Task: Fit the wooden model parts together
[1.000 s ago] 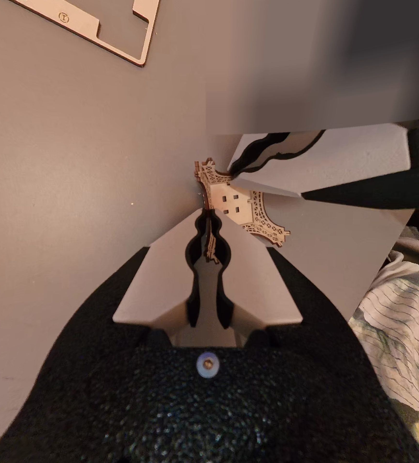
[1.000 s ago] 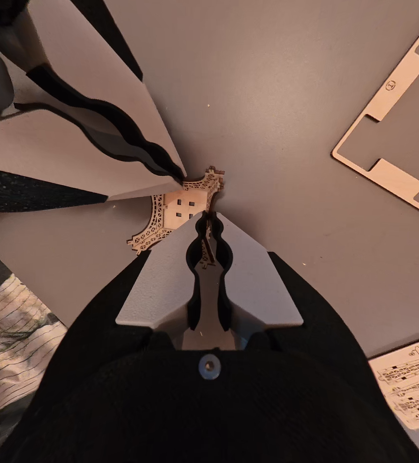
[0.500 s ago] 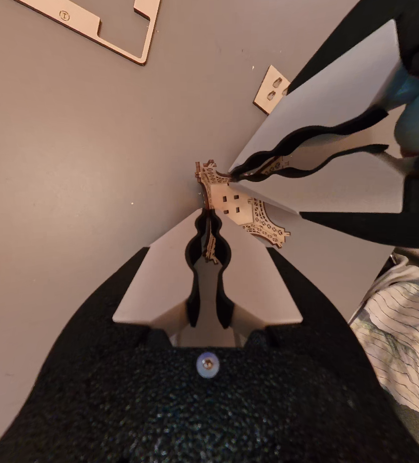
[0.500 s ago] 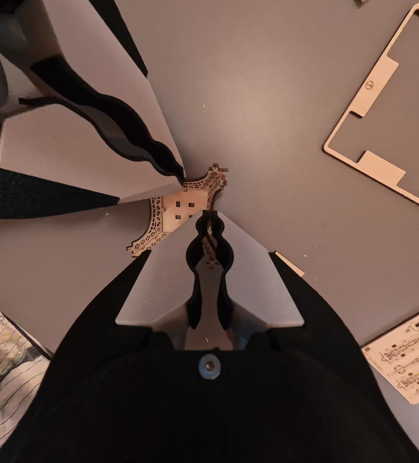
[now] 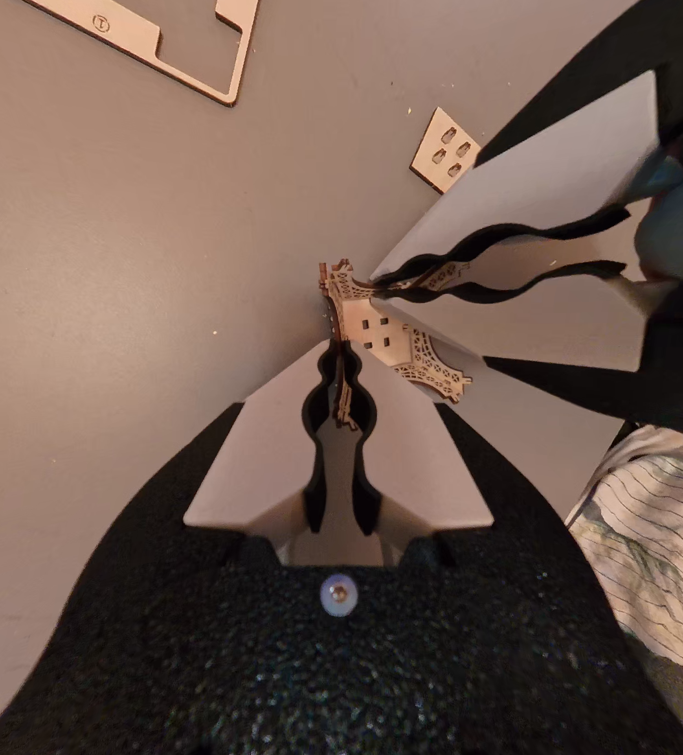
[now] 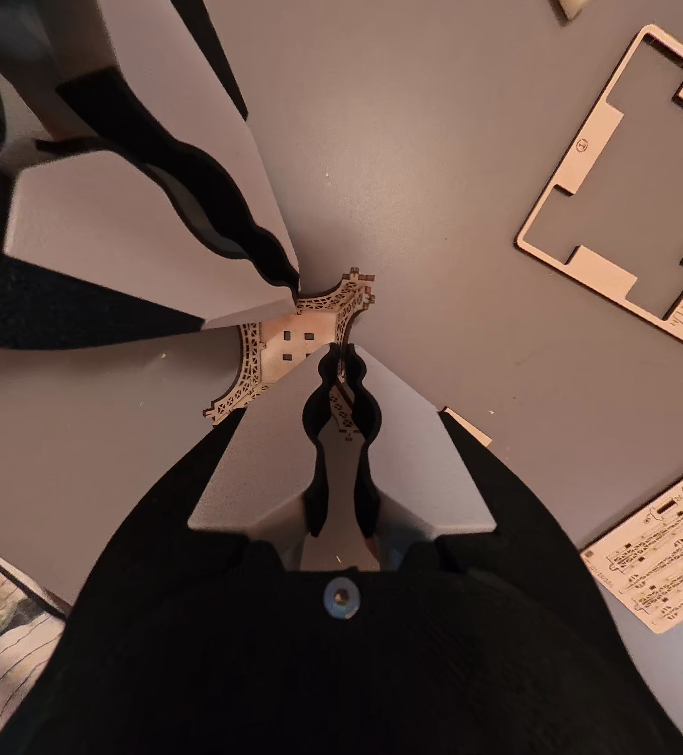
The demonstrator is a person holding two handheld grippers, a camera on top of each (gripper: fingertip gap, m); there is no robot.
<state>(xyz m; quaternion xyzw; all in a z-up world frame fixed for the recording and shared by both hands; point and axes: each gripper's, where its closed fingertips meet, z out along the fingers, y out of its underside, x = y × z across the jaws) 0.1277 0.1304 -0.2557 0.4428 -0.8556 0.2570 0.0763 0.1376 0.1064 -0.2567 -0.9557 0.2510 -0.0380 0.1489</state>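
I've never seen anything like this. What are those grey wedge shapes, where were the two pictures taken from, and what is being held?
No robot arm here: a person holds two hand-held grippers, each with a camera looking along its fingers. One picture looks from the left gripper, the other from the right gripper; each also shows the other gripper coming in from the side. Both are shut on a lattice-cut wooden model piece, gripping neighbouring legs of it above the grey table. On the table lie a punched-out wooden frame, a small square piece and an uncut parts sheet.

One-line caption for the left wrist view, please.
Left gripper and right gripper each pinch a lattice side of the wooden tower model section above the grey table.
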